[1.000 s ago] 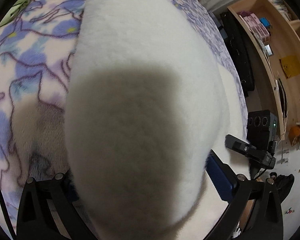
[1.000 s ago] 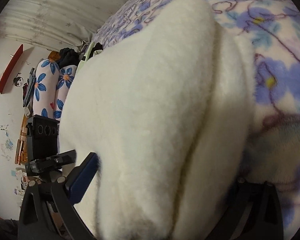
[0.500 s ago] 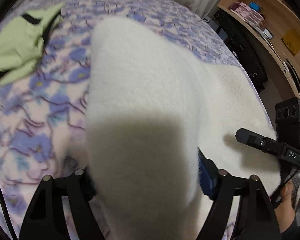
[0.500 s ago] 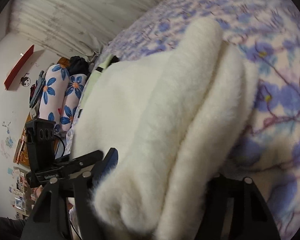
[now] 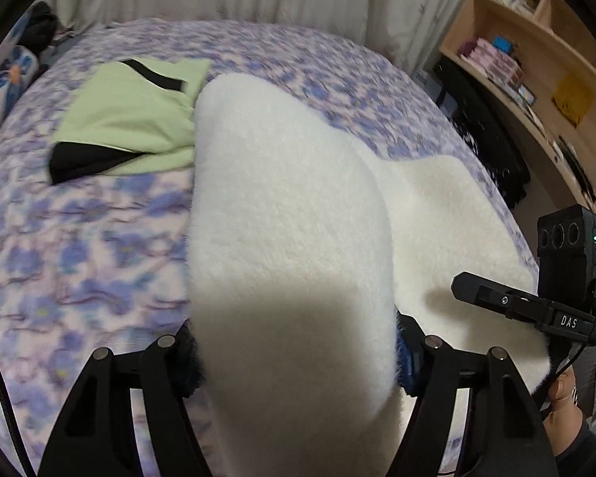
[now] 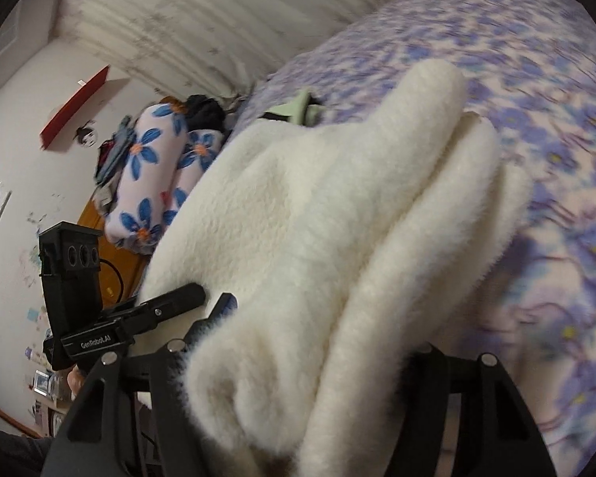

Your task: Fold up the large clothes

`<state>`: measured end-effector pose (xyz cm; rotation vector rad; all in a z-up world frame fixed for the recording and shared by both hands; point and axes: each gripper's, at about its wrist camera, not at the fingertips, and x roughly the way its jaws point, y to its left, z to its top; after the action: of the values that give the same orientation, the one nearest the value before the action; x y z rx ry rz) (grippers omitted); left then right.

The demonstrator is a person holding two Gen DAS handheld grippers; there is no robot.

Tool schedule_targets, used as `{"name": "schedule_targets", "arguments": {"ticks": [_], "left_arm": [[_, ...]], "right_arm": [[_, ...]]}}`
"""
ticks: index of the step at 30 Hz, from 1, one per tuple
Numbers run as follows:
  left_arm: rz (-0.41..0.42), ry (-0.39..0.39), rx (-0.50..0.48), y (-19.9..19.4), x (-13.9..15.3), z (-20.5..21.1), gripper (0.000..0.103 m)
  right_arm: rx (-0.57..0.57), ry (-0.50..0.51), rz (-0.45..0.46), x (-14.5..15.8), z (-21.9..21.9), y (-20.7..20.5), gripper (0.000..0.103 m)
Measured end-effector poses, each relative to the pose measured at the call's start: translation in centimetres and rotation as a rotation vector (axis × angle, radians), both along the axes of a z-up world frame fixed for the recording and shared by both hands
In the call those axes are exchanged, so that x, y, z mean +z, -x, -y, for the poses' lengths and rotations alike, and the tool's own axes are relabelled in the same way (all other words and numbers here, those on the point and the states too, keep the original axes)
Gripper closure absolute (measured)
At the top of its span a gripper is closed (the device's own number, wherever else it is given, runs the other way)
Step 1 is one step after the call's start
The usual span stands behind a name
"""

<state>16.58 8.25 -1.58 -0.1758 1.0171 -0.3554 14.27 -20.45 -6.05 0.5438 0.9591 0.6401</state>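
Left wrist view: left tool (image 5: 298,351) clamped on a thick bundle of the white fleece garment (image 5: 282,214), jaws just closed in from wide open a second ago, pads pressed into the pile on both sides. Fleece now lifted clear at this end, whereas a second ago it filled the view close above the bed (image 5: 99,238); far end drapes back down onto the floral cover. Right tool (image 5: 524,306) visible at the right edge, pressed against the same garment. One green and black garment (image 5: 135,119) lying flat further up the bed, apart from the fleece. Shelves (image 5: 536,59) along the right wall. Right wrist view: right tool (image 6: 298,361) likewise gripping the white fleece garment (image 6: 318,218), here bunched into several folded layers, jaws also just narrowed onto it. Left tool (image 6: 139,318) seen at the left, at the garment's other side. More of the bed (image 6: 556,159) showing than half a second ago, so the fleece reads as raised. Likely meaning: both ends secured and lifted, ready to carry over into a fold. Count: two tools, one white fleece garment, one green garment, two flowered pillows (image 6: 155,175) by the wall.
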Motion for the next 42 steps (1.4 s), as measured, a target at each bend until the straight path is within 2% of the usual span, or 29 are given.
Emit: {"name": "schedule_targets", "arguments": {"ticks": [6, 11, 15, 19, 21, 22, 24, 25, 26, 27, 28, 29, 31, 32, 34, 37, 39, 40, 41, 42], "left_arm": [[0.063, -0.002, 0.07, -2.3, 4.6, -7.9, 0.033], [0.108, -0.015, 0.083, -10.0, 7.6, -14.2, 0.033], [0.135, -0.042, 0.073, -18.5, 8.0, -18.6, 0.033], [0.141, -0.068, 0.07, -27.1, 5.6, -22.5, 0.033], [0.124, -0.074, 0.068, -30.9, 3.5, -24.3, 0.033], [0.106, -0.076, 0.07, -32.8, 1.9, -25.1, 0.033], [0.065, -0.087, 0.07, -35.7, -1.4, -26.3, 0.033], [0.029, -0.085, 0.085, -37.1, -4.0, -27.0, 0.032], [-0.02, -0.093, 0.113, -38.0, -6.8, -27.4, 0.026], [-0.045, -0.092, 0.132, -38.2, -8.8, -27.6, 0.02], [-0.036, -0.073, 0.14, -38.1, -9.9, -28.0, 0.009], [-0.011, -0.037, 0.144, -37.7, -10.6, -28.5, 0.005], [0.012, -0.007, 0.134, -37.0, -10.7, -28.9, 0.005], [0.017, -0.019, 0.138, -36.7, -10.4, -28.9, 0.005], [0.033, -0.058, 0.153, -36.1, -9.6, -28.7, 0.005], [0.088, -0.158, 0.182, -34.6, -7.3, -28.2, 0.007], [0.138, -0.184, 0.204, -33.2, -5.1, -28.0, 0.014], [0.158, -0.203, 0.216, -32.5, -4.1, -28.0, 0.026], [0.17, -0.211, 0.221, -31.8, -3.3, -27.8, 0.046], [0.173, -0.209, 0.22, -31.5, -2.8, -27.7, 0.057]], "right_arm": [[0.059, -0.027, 0.073, 4.8, -7.2, -4.0, 0.039], [0.077, -0.04, 0.119, 8.0, -13.6, -12.5, 0.039], [0.067, -0.045, 0.142, 8.4, -18.1, -20.7, 0.039], [0.048, -0.057, 0.149, 6.1, -21.0, -27.8, 0.039], [0.041, -0.071, 0.13, 3.5, -22.6, -31.9, 0.039], [0.036, -0.064, 0.127, 2.4, -23.0, -33.0, 0.039], [0.01, -0.033, 0.087, -1.6, -23.7, -35.6, 0.039], [0.0, 0.003, 0.073, -3.0, -24.0, -36.3, 0.039], [-0.016, 0.071, 0.047, -5.0, -24.2, -37.0, 0.039], [-0.024, 0.132, 0.017, -7.0, -24.3, -37.4, 0.039], [-0.006, 0.136, 0.005, -8.5, -24.0, -37.5, 0.034], [0.0, 0.133, 0.009, -8.8, -23.8, -37.4, 0.027], [0.031, 0.156, 0.027, -8.3, -23.5, -36.7, 0.027], [0.04, 0.177, 0.029, -8.0, -23.6, -36.5, 0.026], [0.047, 0.251, 0.042, -6.2, -23.5, -35.8, 0.025], [0.028, 0.35, 0.099, -3.4, -23.1, -34.0, 0.025], [-0.001, 0.392, 0.168, -1.4, -22.6, -32.3, 0.025], [-0.02, 0.409, 0.2, -0.5, -22.6, -31.5, 0.025], [-0.035, 0.418, 0.231, 0.4, -22.7, -30.8, 0.025], [-0.039, 0.418, 0.251, 1.0, -23.0, -30.3, 0.025]]}}
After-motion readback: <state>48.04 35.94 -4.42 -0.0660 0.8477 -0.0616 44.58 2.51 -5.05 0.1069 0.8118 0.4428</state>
